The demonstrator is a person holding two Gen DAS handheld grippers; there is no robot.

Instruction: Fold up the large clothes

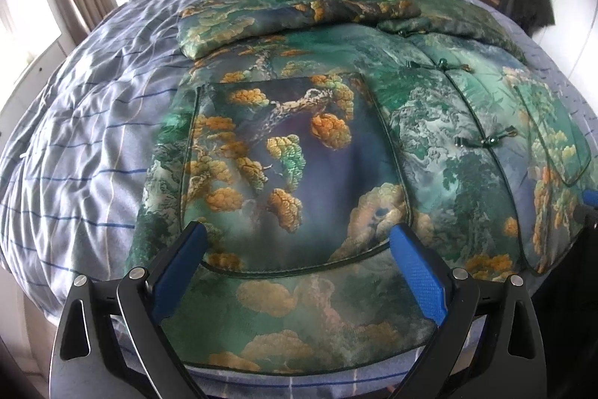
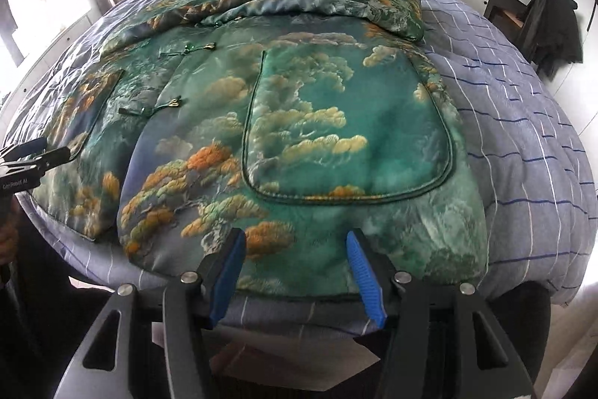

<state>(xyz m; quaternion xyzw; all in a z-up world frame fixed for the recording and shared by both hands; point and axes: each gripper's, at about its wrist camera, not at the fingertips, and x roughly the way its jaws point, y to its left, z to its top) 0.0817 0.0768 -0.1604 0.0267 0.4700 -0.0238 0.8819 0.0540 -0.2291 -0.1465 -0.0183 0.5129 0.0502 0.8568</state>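
Both tongs, left (image 1: 299, 242) and right (image 2: 295, 249), are held open and empty above the printed padded jacket (image 2: 299, 122), which is spread flat on the bed (image 2: 523, 137).

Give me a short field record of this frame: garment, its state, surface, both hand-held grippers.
garment: printed jacket, green with orange trees and clouds
state: spread flat, front up, fastened, sleeves folded across the top
surface: bed with blue checked cover
left hand-held gripper: open, over the hem by a pocket, nothing gripped
right hand-held gripper: open, over the hem, nothing gripped
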